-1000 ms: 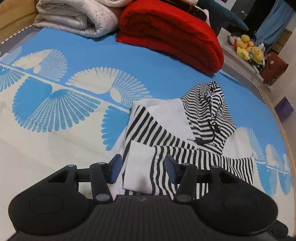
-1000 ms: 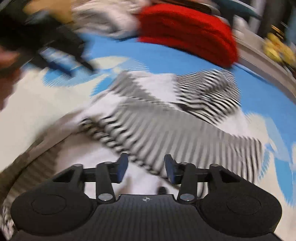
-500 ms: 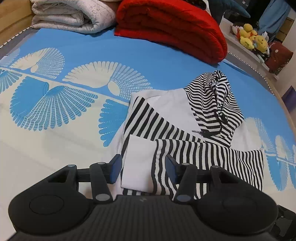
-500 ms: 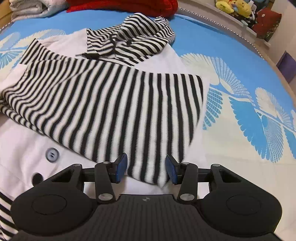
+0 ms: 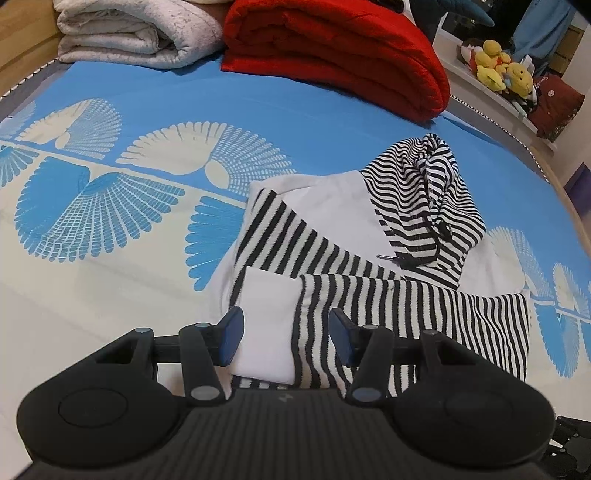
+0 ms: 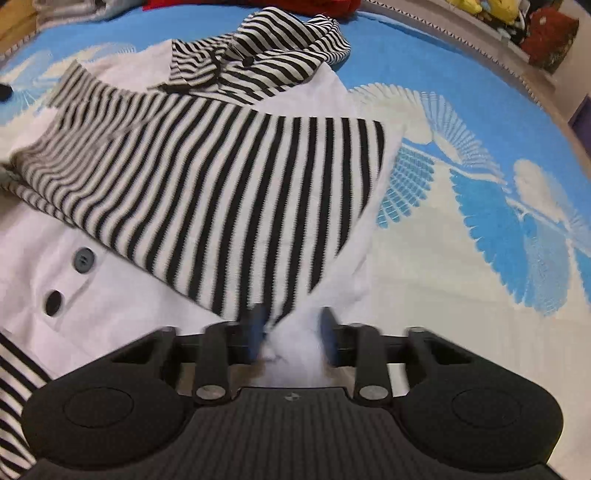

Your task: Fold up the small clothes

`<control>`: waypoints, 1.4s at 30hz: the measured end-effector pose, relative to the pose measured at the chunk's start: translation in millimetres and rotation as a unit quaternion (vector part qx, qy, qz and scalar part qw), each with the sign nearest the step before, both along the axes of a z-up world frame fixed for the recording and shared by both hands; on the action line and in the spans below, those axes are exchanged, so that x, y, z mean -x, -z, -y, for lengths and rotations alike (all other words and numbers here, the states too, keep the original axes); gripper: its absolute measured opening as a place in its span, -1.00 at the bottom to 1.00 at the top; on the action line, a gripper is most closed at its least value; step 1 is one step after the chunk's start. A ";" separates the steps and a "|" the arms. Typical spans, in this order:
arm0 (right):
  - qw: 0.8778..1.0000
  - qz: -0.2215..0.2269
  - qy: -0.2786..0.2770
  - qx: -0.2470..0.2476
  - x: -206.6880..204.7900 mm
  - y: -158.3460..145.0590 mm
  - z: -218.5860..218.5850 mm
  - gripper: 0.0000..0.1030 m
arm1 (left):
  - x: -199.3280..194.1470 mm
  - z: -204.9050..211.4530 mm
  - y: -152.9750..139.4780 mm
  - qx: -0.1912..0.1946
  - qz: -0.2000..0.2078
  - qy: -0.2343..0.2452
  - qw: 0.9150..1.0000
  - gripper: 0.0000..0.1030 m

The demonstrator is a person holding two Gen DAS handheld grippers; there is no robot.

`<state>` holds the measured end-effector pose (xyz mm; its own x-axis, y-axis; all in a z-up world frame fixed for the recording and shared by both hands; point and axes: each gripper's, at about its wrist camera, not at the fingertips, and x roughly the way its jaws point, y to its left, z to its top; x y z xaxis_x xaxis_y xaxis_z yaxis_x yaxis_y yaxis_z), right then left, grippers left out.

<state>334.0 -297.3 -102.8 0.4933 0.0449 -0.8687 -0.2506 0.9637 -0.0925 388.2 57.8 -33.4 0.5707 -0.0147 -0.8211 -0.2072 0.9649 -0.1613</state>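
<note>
A small white hooded jacket with black-and-white striped sleeves and hood (image 5: 369, 236) lies on the bed, both sleeves folded across the body. My left gripper (image 5: 284, 336) is open, its fingers on either side of the white cuff (image 5: 266, 321) of the upper sleeve, low over it. In the right wrist view the jacket (image 6: 207, 177) fills the left half. My right gripper (image 6: 291, 332) has its jaws partly closed around the white right edge of the jacket (image 6: 295, 332); motion blur hides whether they pinch it.
The bed has a blue and cream fan-pattern sheet (image 5: 110, 206). A folded red quilt (image 5: 332, 55) and a folded grey-white quilt (image 5: 129, 33) lie at the far end. Yellow plush toys (image 5: 498, 70) sit on a shelf beyond the bed's right edge.
My right gripper swung from the jacket's left side to its right edge, moved down onto the white fabric, and its jaws have narrowed. My left gripper has barely moved.
</note>
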 end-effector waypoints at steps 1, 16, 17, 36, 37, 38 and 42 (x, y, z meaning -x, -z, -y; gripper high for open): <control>1.000 0.002 0.002 -0.004 0.8 -3.4 0.2 -0.83 | -0.5 1.5 0.5 0.000 -0.001 0.002 1.000 0.09; 0.999 0.024 0.018 -0.031 10.8 -41.1 22.7 -0.73 | -3.1 -2.2 3.1 0.006 -0.004 0.002 1.000 0.09; 0.998 0.038 0.021 -0.038 9.8 -45.1 21.4 -0.47 | -2.9 -1.9 3.0 0.007 -0.004 0.001 1.000 0.09; 0.987 0.003 0.143 -0.078 -23.7 -7.8 30.8 -0.89 | -1.9 5.8 7.8 0.007 -0.011 0.022 1.000 0.09; 0.987 0.015 0.148 -0.064 -20.9 -11.6 26.3 -0.89 | -1.9 6.4 8.5 0.007 -0.012 0.023 1.000 0.09; 0.986 0.035 0.150 -0.059 -18.1 -18.0 22.4 -0.79 | -1.8 6.7 9.0 0.006 -0.013 0.023 1.000 0.09; 0.982 0.095 0.139 -0.085 -10.8 -40.4 13.1 -0.64 | -1.0 8.6 10.0 0.004 -0.013 0.027 1.000 0.09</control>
